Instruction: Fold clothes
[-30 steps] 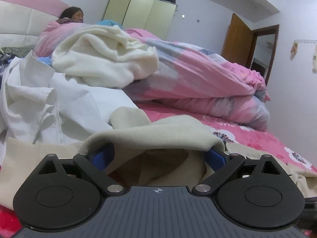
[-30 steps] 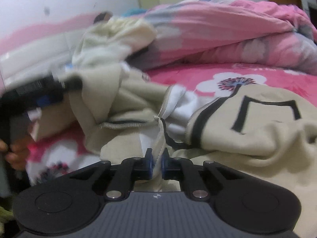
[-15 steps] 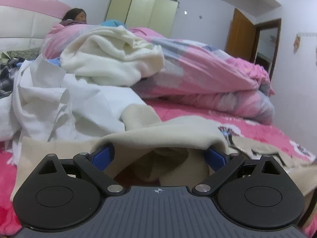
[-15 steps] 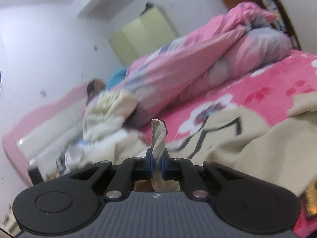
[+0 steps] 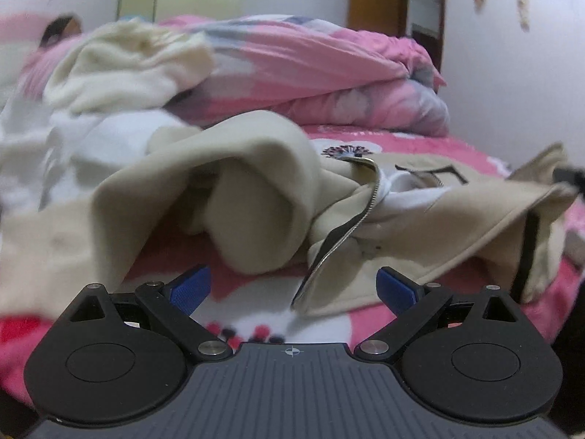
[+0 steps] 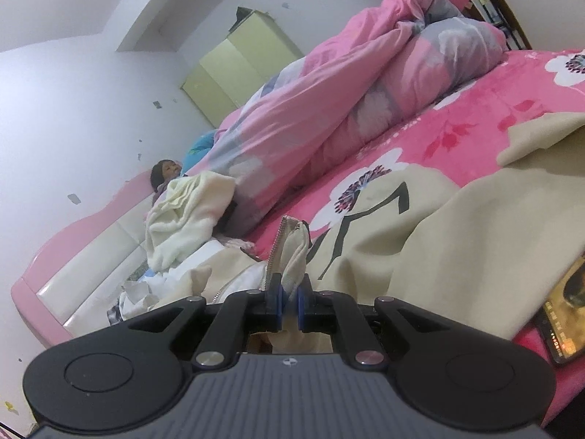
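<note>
My left gripper (image 5: 292, 287) stands wide, its blue pads (image 5: 190, 287) apart and empty above bare pink sheet (image 5: 252, 285). The jacket (image 5: 252, 183) lies just ahead of it, not between the pads: a beige sleeve opening gapes toward the camera, and the zipper (image 5: 351, 226) edge curls down to the sheet between the two pads' lines of reach. Open sheet shows only in a narrow band between the pads and the jacket's near hem.

My right gripper (image 6: 289, 301) is narrow, pinched on the jacket (image 6: 420, 256) at the zipper (image 6: 276, 252) edge; a beige fold and the zipper teeth stand up out of the jaws. The jacket body spreads to the right of the jaws, with black lines on it.

The right view alone shows a phone (image 6: 565, 314) with a lit screen at the bed's near right edge, just beside the jacket hem, and the pink-and-white headboard (image 6: 91, 259). The left view alone shows the door (image 5: 376, 3) at the far wall and the sleeve's hollow.

Around: a pink quilt (image 6: 365, 102) heaped along the far side of the bed, a cream blanket (image 5: 124, 62) against it, white cloth (image 5: 73, 146) crumpled left of the jacket, a wardrobe (image 6: 241, 62) behind. A person (image 6: 162, 173) lies at the head end, well apart from both tools. The white cloth and blanket crowd the left side.
</note>
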A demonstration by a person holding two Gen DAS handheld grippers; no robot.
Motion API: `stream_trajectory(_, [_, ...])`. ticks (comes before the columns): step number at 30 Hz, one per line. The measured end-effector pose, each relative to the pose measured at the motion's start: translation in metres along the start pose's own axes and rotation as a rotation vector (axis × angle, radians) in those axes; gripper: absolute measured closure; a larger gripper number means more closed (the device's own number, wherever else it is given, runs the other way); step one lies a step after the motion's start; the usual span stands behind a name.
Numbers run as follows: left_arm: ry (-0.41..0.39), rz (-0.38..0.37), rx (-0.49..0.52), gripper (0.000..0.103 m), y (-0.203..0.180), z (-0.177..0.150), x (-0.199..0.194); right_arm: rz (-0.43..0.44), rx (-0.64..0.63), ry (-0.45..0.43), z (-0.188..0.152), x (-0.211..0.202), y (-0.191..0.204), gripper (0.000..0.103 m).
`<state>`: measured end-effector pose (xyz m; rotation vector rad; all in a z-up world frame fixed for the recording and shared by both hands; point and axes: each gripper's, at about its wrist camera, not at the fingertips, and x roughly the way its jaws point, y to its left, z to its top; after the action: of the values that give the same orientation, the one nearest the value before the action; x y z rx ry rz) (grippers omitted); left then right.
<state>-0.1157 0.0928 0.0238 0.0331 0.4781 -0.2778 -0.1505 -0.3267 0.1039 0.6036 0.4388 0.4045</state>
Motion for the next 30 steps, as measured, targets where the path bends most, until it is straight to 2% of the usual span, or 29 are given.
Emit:
stream_trajectory(1, [0.008,0.011,0.011,0.008,-0.004,0.002,0.008,0.002,0.006,0.0,-0.001,0.0,-0.002,0.095])
stream_trajectory(2, [0.024,0.022,0.018,0.015,-0.007,0.003,0.017,0.005,0.012,-0.001,-0.002,0.0,-0.004,0.095])
stream_trajectory(3, [0.04,0.032,0.024,0.029,-0.011,0.004,0.025,0.007,0.017,-0.001,-0.003,0.0,-0.006,0.095])
stream_trajectory(4, [0.056,0.043,0.03,0.035,-0.014,0.006,0.033,0.005,0.02,-0.004,-0.004,-0.001,-0.006,0.095])
stream_trajectory(5, [0.077,0.054,0.03,0.047,-0.016,0.006,0.041,0.003,0.023,-0.006,-0.006,-0.002,-0.006,0.095])
stream_trajectory(6, [0.104,0.063,0.019,0.055,-0.016,0.007,0.048,0.001,0.025,-0.008,-0.007,-0.002,-0.006,0.095])
stream_trajectory(7, [0.124,0.06,0.0,0.058,-0.014,0.007,0.052,0.0,0.028,-0.009,-0.009,-0.003,-0.006,0.095])
stream_trajectory(9, [0.132,0.035,-0.042,0.085,-0.011,0.008,0.05,-0.005,0.029,-0.009,-0.01,-0.003,-0.008,0.095])
stream_trajectory(12, [0.119,0.029,-0.063,0.095,-0.007,0.012,0.036,-0.01,0.025,-0.009,-0.011,-0.004,-0.01,0.095])
stream_trajectory(17, [0.056,0.015,-0.115,0.097,0.002,0.024,-0.002,0.007,-0.018,-0.014,-0.008,-0.007,-0.007,0.095])
stream_trajectory(22, [-0.024,-0.065,-0.267,0.098,0.03,0.044,-0.042,0.043,-0.07,-0.032,-0.004,-0.017,0.003,0.095])
stream_trajectory(26, [-0.133,-0.07,-0.361,0.098,0.051,0.063,-0.064,0.129,-0.111,-0.039,0.0,-0.029,0.018,0.095])
stream_trajectory(30, [-0.237,-0.037,-0.39,0.098,0.067,0.077,-0.074,0.26,-0.149,-0.011,0.0,-0.036,0.037,0.095])
